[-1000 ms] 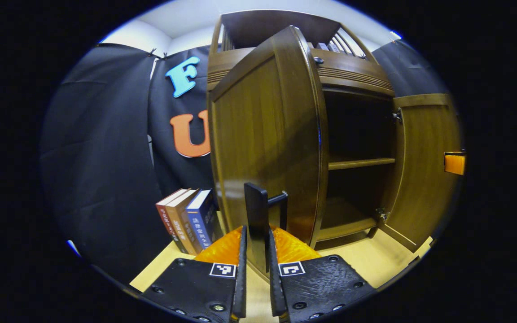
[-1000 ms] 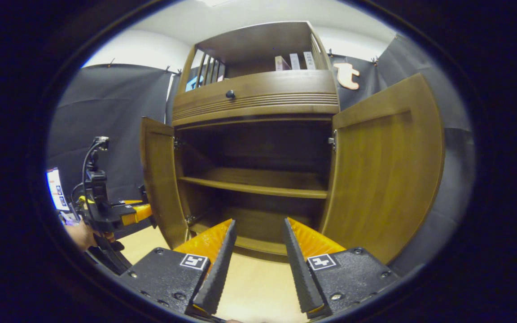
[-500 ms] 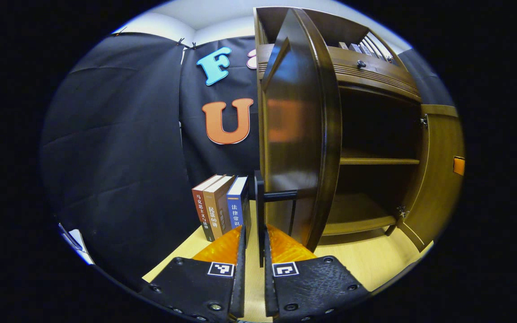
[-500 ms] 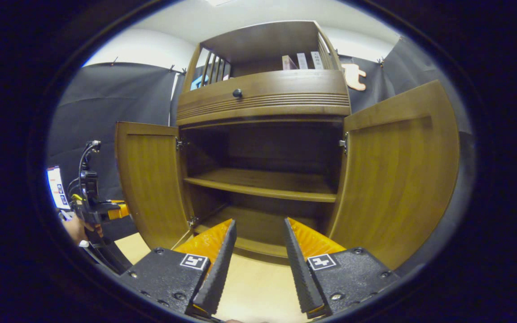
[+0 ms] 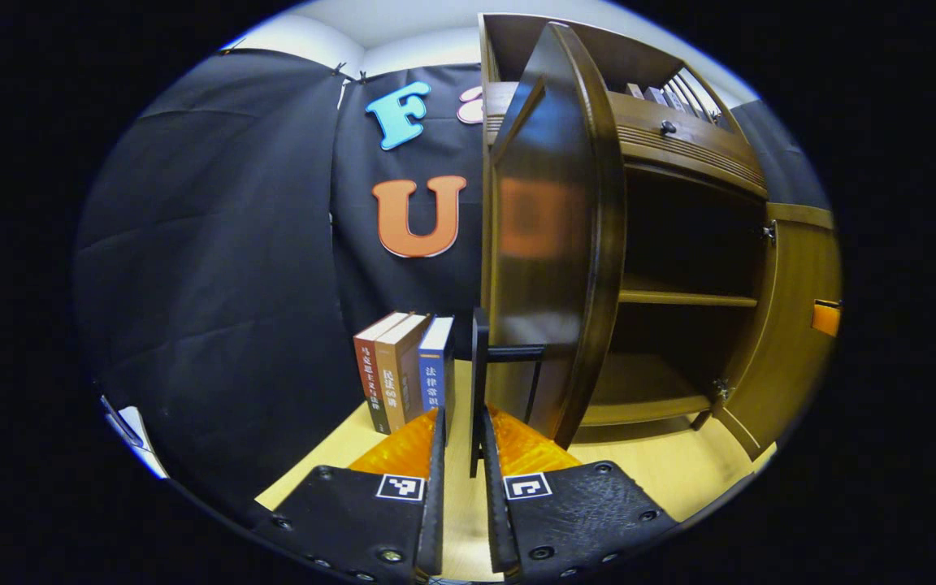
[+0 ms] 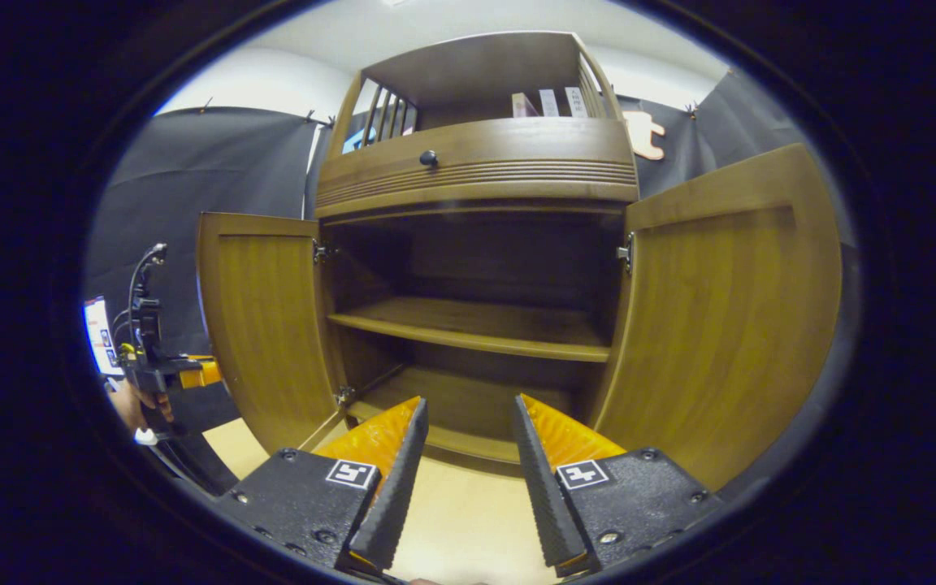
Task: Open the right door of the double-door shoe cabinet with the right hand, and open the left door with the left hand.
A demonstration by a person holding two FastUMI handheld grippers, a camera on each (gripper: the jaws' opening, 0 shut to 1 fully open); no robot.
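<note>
While the left gripper (image 5: pixel 460 455) pinches the handle (image 5: pixel 480 366), it should release gently; the right gripper (image 6: pixel 460 455) is open.

Left hand-held gripper (image 5: pixel 460 455) straddles the open left door's (image 5: pixel 553 244) handle (image 5: pixel 480 382).

In the left gripper view, the left door (image 5: pixel 553 244) hid the cabinet's left part, and whether the left tongs (image 5: pixel 460 455) pressed its handle (image 5: pixel 480 382) could not be told. The books (image 5: pixel 403 370) had spine print too small to read. In the right gripper view, the left door hid those tongs' tips (image 6: pixel 192 375).
</note>
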